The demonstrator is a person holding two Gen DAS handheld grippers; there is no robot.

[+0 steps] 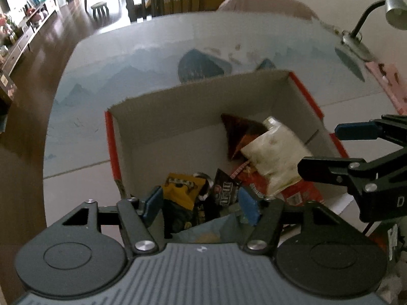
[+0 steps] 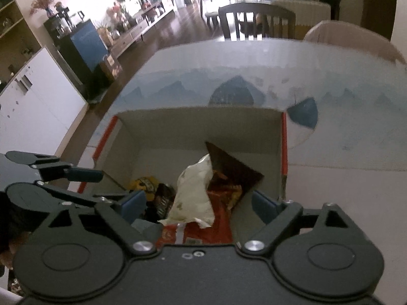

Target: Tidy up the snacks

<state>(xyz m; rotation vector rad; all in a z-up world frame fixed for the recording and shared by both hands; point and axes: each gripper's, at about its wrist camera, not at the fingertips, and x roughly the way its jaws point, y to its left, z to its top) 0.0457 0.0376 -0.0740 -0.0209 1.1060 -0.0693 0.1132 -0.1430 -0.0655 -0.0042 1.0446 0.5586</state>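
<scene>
An open cardboard box [image 1: 162, 117] with orange-red edges stands on the table; it also shows in the right wrist view [image 2: 203, 127]. Inside lie a cream snack bag [image 1: 274, 157] [image 2: 193, 198], a dark brown triangular pack [image 1: 239, 132] [image 2: 231, 167], a red bag [image 1: 300, 190] [image 2: 201, 231], a yellow M&M's bag [image 1: 183, 188] [image 2: 145, 183] and a brown M&M's bag [image 1: 226, 190] [image 2: 164, 200]. My left gripper [image 1: 201, 203] is open and empty over the box's near end. My right gripper [image 2: 198, 206] is open and empty above the cream bag; it enters the left wrist view at the right [image 1: 320, 150].
The table [image 1: 127, 63] has a blue mountain-print cover. A silver desk lamp [image 1: 376, 17] and a pink item [image 1: 389, 81] sit at the far right. Chairs [image 2: 254, 20] stand beyond the far edge. A white cabinet [image 2: 33, 106] stands on the left.
</scene>
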